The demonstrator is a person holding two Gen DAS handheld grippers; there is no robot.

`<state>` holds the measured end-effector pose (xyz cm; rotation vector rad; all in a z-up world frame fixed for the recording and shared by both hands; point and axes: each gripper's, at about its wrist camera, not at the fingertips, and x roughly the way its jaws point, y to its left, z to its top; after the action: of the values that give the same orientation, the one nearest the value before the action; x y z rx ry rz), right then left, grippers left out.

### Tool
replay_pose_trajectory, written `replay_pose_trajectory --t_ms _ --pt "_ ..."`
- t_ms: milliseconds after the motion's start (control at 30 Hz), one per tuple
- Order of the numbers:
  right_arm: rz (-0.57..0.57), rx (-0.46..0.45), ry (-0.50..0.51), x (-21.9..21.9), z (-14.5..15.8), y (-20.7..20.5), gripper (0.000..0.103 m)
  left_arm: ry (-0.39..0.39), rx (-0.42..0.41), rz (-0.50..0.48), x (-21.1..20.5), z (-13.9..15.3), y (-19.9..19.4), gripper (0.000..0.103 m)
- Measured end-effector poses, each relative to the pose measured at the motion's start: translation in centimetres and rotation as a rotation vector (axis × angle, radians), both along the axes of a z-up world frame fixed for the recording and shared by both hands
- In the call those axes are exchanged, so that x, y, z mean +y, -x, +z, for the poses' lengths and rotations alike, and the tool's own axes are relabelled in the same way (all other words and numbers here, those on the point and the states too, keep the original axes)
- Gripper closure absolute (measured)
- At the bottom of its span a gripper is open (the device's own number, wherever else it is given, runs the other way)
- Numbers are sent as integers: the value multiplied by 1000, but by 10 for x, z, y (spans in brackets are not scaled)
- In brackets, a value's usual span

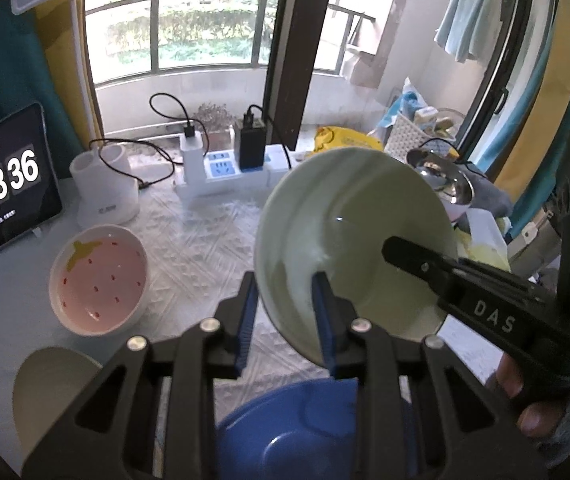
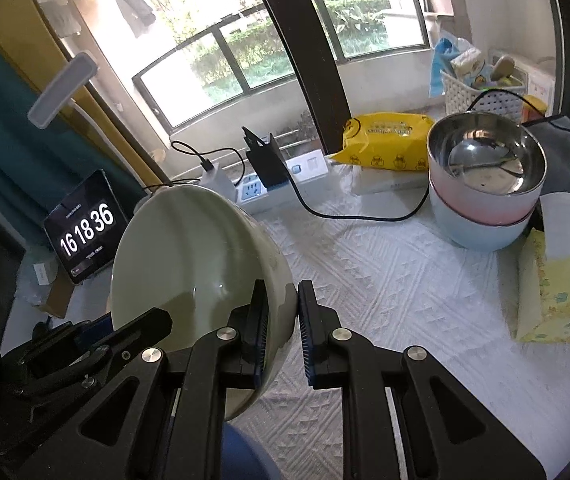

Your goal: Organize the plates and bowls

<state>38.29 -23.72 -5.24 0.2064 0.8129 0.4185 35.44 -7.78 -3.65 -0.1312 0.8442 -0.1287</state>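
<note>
1. Left wrist view: the left gripper (image 1: 285, 312) clamps the rim of a pale green bowl (image 1: 349, 216), one blue pad outside the wall and one inside; the bowl is tilted on edge, clear of the worktop (image 1: 205, 240)
2. The right gripper (image 2: 279, 332) pinches the opposite rim of the same bowl, so both grippers hold it together; in the left view its black finger (image 1: 417, 260) lies across the bowl's inside
3. Below the held bowl sits a blue bowl (image 1: 285, 432), its rim partly hidden by the gripper frame
4. A pink strawberry-patterned bowl (image 1: 99, 280) stands on the worktop to the left, near a cream-coloured dish (image 1: 45, 380), possibly a cup, too cropped to tell
5. Right wrist view: a steel-lined bowl (image 2: 485, 160) is nested in a pink one (image 2: 485, 210) and a light blue one (image 2: 477, 232) at the far right
6. A tablet clock (image 2: 85, 228) leans at the back left
</note>
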Motion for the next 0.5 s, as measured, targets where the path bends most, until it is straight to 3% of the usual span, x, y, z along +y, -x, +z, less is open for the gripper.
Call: replay_pose_trajectory --t_ms 500 --pt "6 -24 -4 7 14 35 87 22 -30 5 9 14 33 75"
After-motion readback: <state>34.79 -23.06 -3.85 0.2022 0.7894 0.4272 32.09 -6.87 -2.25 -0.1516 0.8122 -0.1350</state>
